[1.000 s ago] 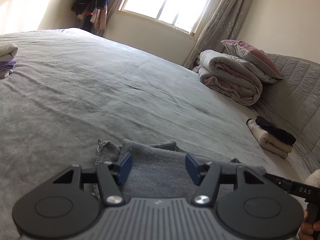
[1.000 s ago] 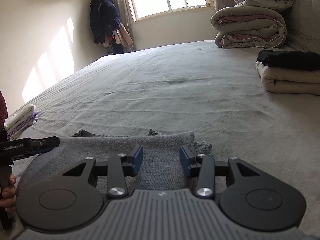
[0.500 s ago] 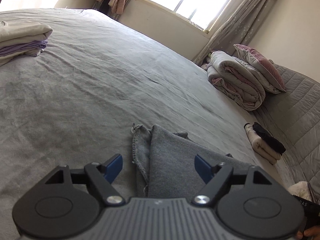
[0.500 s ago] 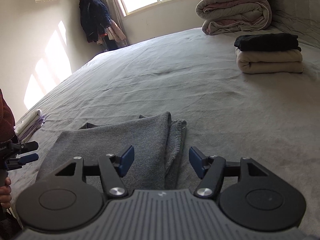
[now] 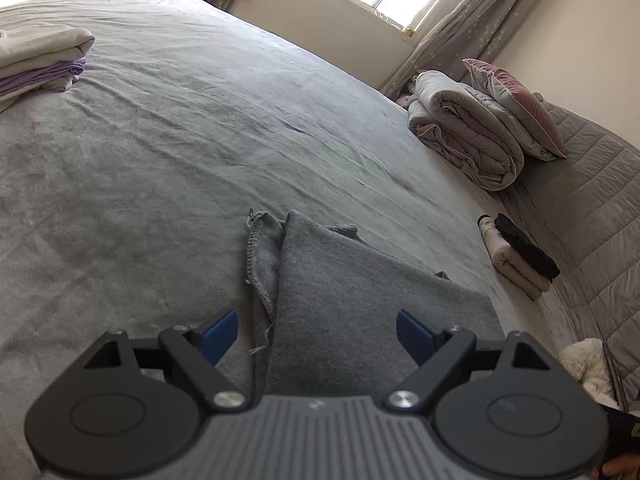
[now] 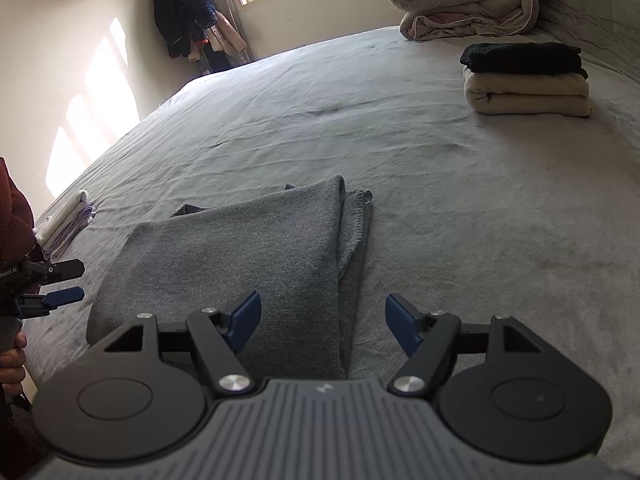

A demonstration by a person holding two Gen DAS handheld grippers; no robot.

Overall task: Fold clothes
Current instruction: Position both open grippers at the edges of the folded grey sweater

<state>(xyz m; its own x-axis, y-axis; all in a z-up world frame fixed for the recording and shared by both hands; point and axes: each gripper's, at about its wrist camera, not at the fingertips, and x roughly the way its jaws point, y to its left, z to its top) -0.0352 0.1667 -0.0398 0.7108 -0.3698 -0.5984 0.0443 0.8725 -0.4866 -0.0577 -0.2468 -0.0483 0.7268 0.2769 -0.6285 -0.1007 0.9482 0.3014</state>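
A folded grey knit garment [image 5: 352, 312] lies flat on the grey bed near its front edge; it also shows in the right wrist view [image 6: 248, 256]. My left gripper [image 5: 316, 336] is open and empty, raised above the garment's left end. My right gripper [image 6: 322, 322] is open and empty, above the garment's right edge, where a stitched hem [image 6: 358, 224] sticks out. The left gripper also shows at the left edge of the right wrist view [image 6: 60, 284], apart from the cloth.
A white and lilac folded stack [image 5: 40, 60] lies at the far left of the bed. A cream and black folded stack [image 6: 528, 80] lies at the right. A rolled quilt [image 5: 468, 136] and pillow [image 5: 516, 104] sit at the headboard. Clothes hang in the corner [image 6: 188, 8].
Both grippers opened wider and pulled back and up from the garment. The left one swung left, the right one swung right. The garment stays folded on the bed.
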